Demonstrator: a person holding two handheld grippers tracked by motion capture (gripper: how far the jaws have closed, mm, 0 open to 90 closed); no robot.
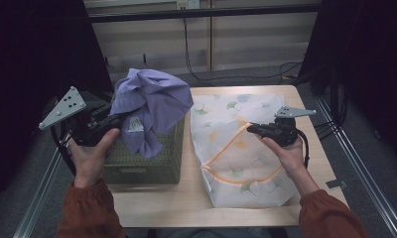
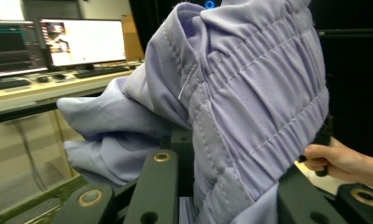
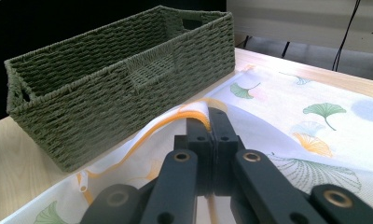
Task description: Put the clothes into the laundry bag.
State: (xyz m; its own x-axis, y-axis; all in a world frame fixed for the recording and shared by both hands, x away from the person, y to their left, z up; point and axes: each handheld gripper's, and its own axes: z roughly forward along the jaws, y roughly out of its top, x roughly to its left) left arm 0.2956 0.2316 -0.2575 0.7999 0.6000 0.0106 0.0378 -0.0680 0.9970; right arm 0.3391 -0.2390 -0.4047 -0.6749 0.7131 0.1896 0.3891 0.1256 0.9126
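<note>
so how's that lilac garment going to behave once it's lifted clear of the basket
Probably floppy: the lilac garment droops in loose folds from the left gripper over the woven basket. Likely light, since one pinch holds it bunched up. Its gathered waistband looks stretchy, so it may sag and swing.

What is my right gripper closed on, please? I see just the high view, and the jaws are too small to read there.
Observer: The right gripper is shut on the orange-trimmed edge of the white leaf-print fabric bag.
Operator: Is the green woven basket empty?
Observer: In the right gripper view, the visible part of the green woven basket holds nothing.
Operator: What part of the garment does the left gripper hold?
Observer: The left gripper grips the lavender cloth garment by its gathered elastic waistband.
</note>
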